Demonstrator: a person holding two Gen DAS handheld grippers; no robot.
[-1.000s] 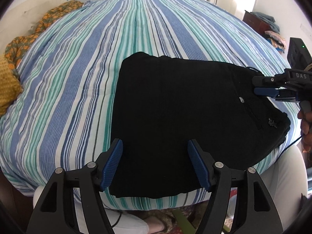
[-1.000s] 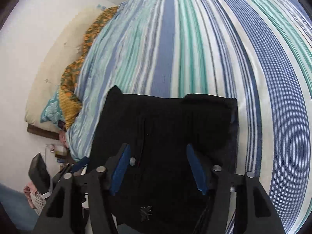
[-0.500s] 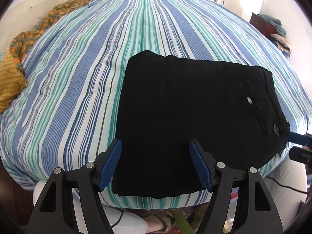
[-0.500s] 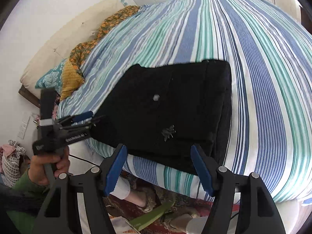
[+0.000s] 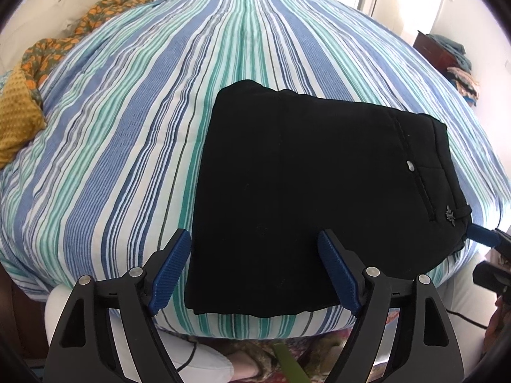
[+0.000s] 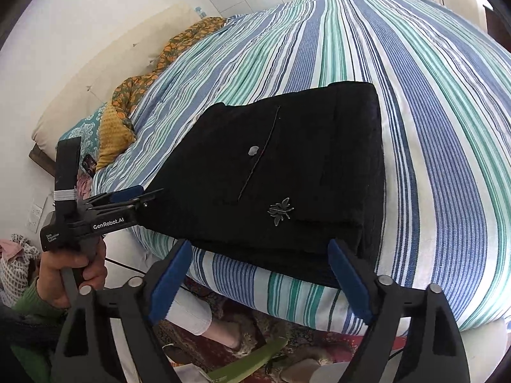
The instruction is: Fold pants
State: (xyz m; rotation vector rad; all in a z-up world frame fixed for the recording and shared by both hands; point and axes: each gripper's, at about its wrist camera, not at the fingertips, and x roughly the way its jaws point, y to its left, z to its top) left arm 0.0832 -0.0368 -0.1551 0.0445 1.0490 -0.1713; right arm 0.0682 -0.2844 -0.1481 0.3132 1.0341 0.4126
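Note:
The black pants [image 5: 319, 172] lie folded into a thick rectangle at the near edge of the striped bed [image 5: 159, 102]. A silver button and a small metal emblem show on top. My left gripper [image 5: 255, 252] is open and empty, held just off the bed's edge in front of the fold. My right gripper [image 6: 258, 265] is open and empty, held below and in front of the pants' [image 6: 287, 166] waistband corner. The left gripper also shows in the right wrist view [image 6: 140, 196], and the right gripper's blue tip shows in the left wrist view [image 5: 482, 235].
An orange patterned cloth [image 5: 64, 38] and a mustard pillow [image 5: 16, 118] lie at the bed's far left. A dark dresser with piled clothes [image 5: 447, 54] stands at the right wall. A patterned rug [image 6: 255, 344] and my feet are below the bed edge.
Both grippers have pulled back from the folded pants toward the bed's edge. The right gripper has left the top of the pants and dropped low. The pants have not moved.

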